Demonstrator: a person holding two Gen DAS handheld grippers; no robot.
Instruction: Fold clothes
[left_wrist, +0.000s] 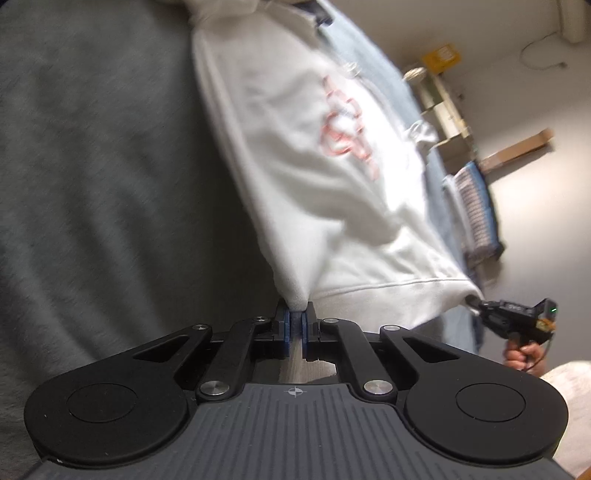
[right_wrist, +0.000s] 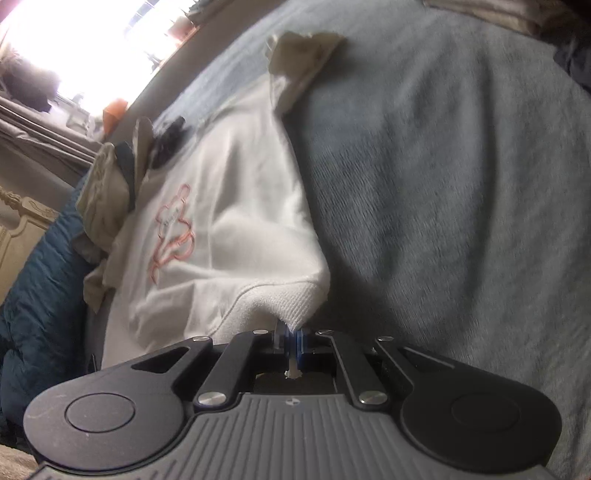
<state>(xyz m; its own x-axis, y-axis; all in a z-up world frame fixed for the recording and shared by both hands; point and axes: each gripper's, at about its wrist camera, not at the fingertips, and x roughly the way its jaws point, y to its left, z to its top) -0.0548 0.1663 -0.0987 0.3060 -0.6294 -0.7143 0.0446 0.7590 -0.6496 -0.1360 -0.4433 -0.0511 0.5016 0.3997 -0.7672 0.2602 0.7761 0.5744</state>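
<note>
My left tool (left_wrist: 296, 320) and right tool (right_wrist: 293, 338) each pinch a hem corner of the white sweatshirt (left_wrist: 295, 155) on the grey blanket (right_wrist: 443, 203); crumpled beige clothes (right_wrist: 107, 184) lie beside it.

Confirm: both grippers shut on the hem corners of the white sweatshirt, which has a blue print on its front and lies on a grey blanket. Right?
Not quite: the print is pinkish red, not blue, as both wrist views show. The rest holds: the left gripper and right gripper are each shut on a hem corner of the white sweatshirt, which lies on the grey blanket.
</note>
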